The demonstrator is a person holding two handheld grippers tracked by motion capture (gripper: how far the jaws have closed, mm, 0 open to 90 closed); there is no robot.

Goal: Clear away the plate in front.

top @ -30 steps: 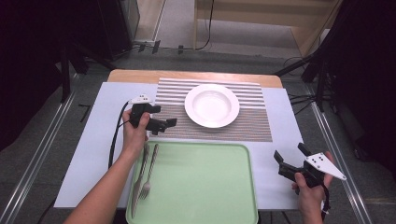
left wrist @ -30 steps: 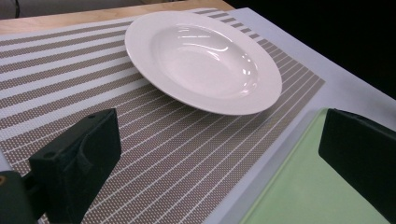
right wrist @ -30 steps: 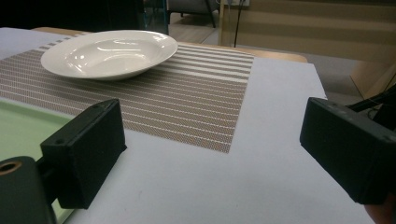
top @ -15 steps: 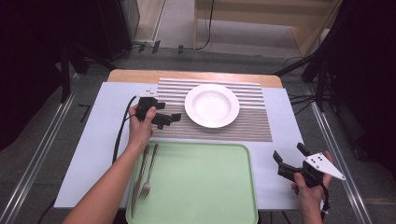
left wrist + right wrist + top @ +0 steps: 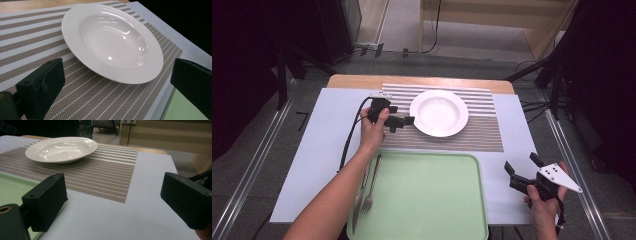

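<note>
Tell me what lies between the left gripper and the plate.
Nothing but bare striped mat: the left gripper view shows it between the open left gripper and the plate's near rim.

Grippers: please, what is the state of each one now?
Left gripper: open, holds nothing, jaws beside the plate.
Right gripper: open, holds nothing.

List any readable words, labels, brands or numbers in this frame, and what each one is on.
None can be read: the white ceramic plate, the brown-and-white striped placemat, the pale green plastic tray, the metal fork and both black tongs, left and right, carry no legible text.
</note>
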